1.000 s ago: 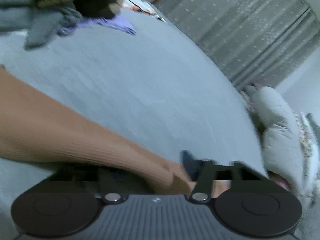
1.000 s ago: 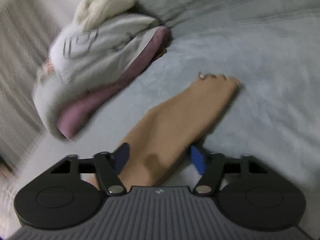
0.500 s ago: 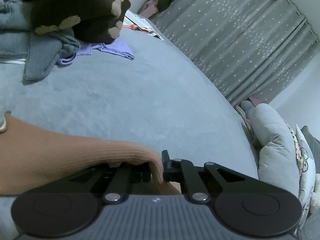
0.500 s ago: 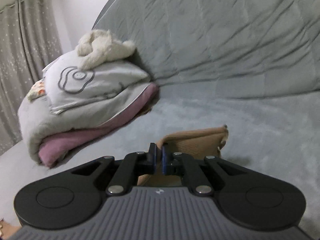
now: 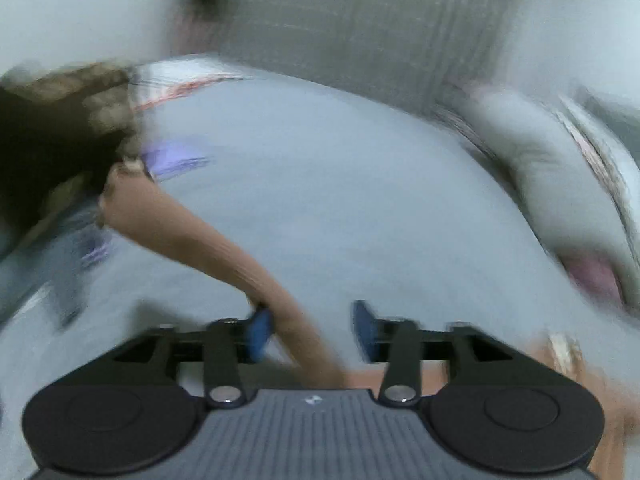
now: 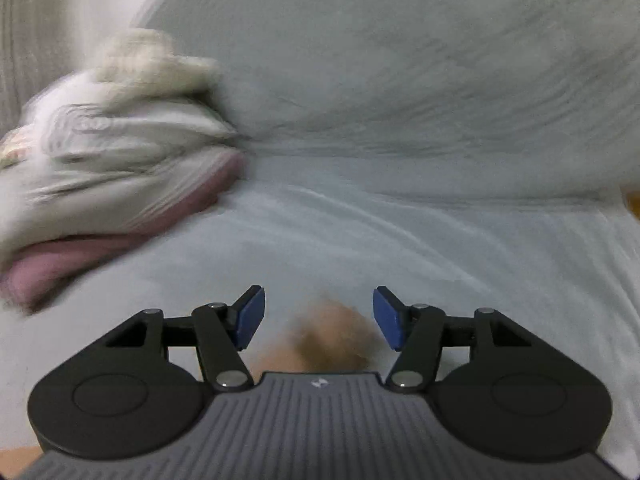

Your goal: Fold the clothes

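A tan ribbed garment (image 5: 208,248) stretches from the dark pile at the left down between the fingers of my left gripper (image 5: 312,332). Those jaws are opening; the cloth lies close against the left blue pad (image 5: 259,330) and apart from the right one. In the right wrist view the same tan garment (image 6: 332,336) shows as a blurred bunch below my right gripper (image 6: 319,316). Its jaws are opening too, and both blue pads stand clear of the cloth. Both views are smeared by motion.
A grey bed cover (image 5: 340,184) fills both views. A dark brown patterned pile (image 5: 52,140) with a purple piece (image 5: 172,158) lies at the left. Folded grey, white and pink bedding (image 6: 112,184) is stacked by the quilted grey headboard (image 6: 400,64). Grey curtains (image 5: 340,24) hang behind.
Both grippers were shut on the tan garment half a second ago and now stand open. Both have risen, and the left one has rolled. The tan cloth has slipped from the right pads.
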